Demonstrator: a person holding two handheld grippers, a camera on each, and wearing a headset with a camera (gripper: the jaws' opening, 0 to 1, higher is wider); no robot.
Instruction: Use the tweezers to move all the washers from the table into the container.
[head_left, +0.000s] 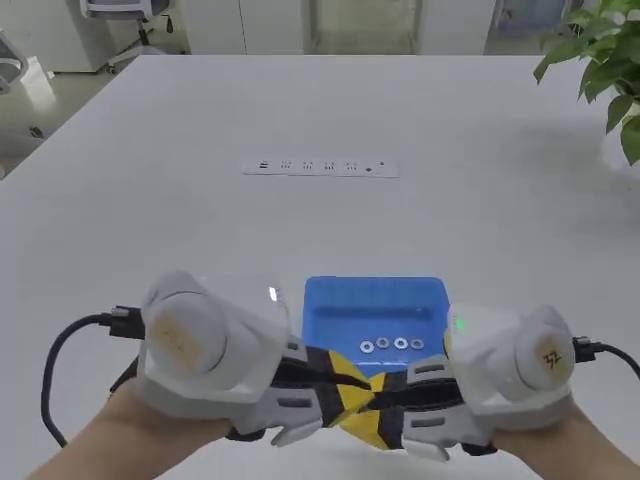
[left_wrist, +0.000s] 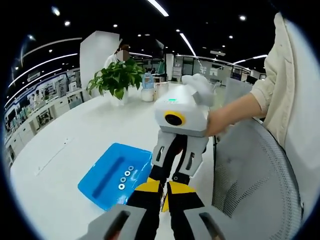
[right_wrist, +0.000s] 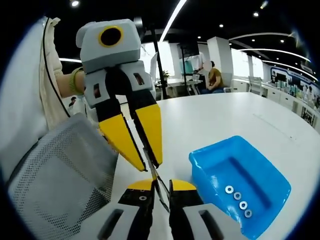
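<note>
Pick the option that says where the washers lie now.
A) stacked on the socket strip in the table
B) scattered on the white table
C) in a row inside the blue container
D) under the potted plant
C: four washers lie in a row on the floor of the blue container, which sits on the table just beyond the two grippers.

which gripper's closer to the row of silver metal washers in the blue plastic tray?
Right, slightly. The right gripper sits just beside the right end of the silver metal washers; the left gripper lies beyond the left edge of the blue plastic tray.
</note>
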